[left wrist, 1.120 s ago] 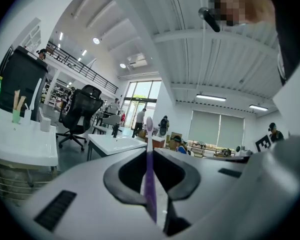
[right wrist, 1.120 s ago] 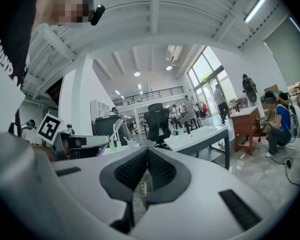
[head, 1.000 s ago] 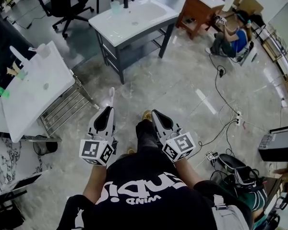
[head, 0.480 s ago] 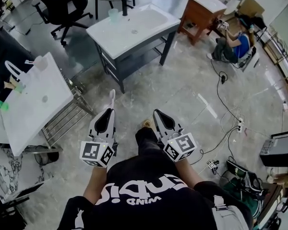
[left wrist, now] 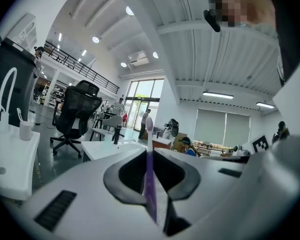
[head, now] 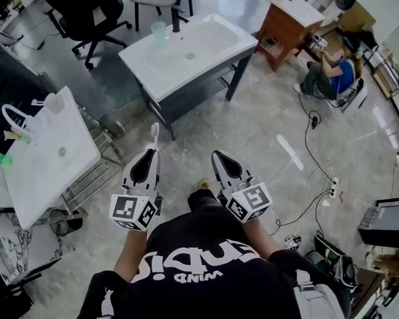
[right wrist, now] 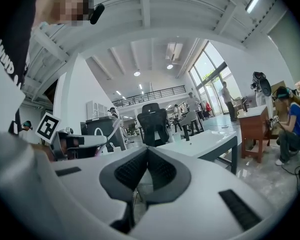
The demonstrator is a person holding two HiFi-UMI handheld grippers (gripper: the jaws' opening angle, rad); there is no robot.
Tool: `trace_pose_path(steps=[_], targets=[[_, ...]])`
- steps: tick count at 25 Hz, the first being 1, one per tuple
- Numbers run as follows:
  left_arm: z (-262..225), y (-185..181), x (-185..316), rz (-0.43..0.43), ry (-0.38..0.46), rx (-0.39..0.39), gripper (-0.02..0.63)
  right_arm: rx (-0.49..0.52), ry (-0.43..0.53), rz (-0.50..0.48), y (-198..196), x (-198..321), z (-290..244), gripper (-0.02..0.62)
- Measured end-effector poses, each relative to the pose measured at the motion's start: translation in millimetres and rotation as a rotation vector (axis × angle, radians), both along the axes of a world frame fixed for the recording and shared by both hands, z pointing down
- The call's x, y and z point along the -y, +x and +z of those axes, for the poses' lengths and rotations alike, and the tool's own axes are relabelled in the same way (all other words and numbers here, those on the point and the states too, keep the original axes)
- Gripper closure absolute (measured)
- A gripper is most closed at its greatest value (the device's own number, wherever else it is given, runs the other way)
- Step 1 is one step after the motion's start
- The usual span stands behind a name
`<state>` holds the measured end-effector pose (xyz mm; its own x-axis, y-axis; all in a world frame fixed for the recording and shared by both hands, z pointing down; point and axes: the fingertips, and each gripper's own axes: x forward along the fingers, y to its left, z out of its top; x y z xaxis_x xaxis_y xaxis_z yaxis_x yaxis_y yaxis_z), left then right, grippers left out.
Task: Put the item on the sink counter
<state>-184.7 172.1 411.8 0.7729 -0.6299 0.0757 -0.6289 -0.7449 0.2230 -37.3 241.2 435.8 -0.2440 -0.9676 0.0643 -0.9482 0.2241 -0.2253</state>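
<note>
My left gripper [head: 149, 153] is shut on a toothbrush [head: 154, 136] with a purple handle and a pale head that sticks up past the jaws. In the left gripper view the toothbrush [left wrist: 149, 176] stands upright between the closed jaws of that gripper [left wrist: 150, 154]. My right gripper [head: 217, 156] is shut with nothing in it; the right gripper view shows its jaws [right wrist: 147, 151] meeting. The white sink counter [head: 186, 48] on a dark frame stands ahead across the floor, with a black tap [head: 175, 20] and a pale green cup [head: 159, 30] on its far left corner.
A second white sink counter [head: 50, 145] with a white tap stands at the left on a metal rack. A black office chair [head: 86, 5] and a stool are behind the sink. A wooden cabinet [head: 289, 22] and a seated person [head: 332, 75] are at the right; cables lie on the floor.
The view has shifted forward: the sink counter ahead now sits a little lower and closer in the head view. Both grippers keep the same pose, the left still holding the toothbrush.
</note>
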Motion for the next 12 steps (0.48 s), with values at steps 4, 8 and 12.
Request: trace_pose_path(steps=[4,8,12], targets=[[-4.7,24.4,27.3,-0.018,0.001,0.003,0.552,-0.004,-0.005,-0.029,24.9,31.5,-3.9,0.577],[-6.4,46.9,53.8,-0.052,-0.002,-0.004,0.552,-0.005,-0.004,-0.059,51.8,60.9,-4.7,0.577],[-5.1,67.4,71.2,-0.091,0.002,-0.007,0.552,-0.008,0.003,-0.087,79.0,82.9,-2.7,0.577]])
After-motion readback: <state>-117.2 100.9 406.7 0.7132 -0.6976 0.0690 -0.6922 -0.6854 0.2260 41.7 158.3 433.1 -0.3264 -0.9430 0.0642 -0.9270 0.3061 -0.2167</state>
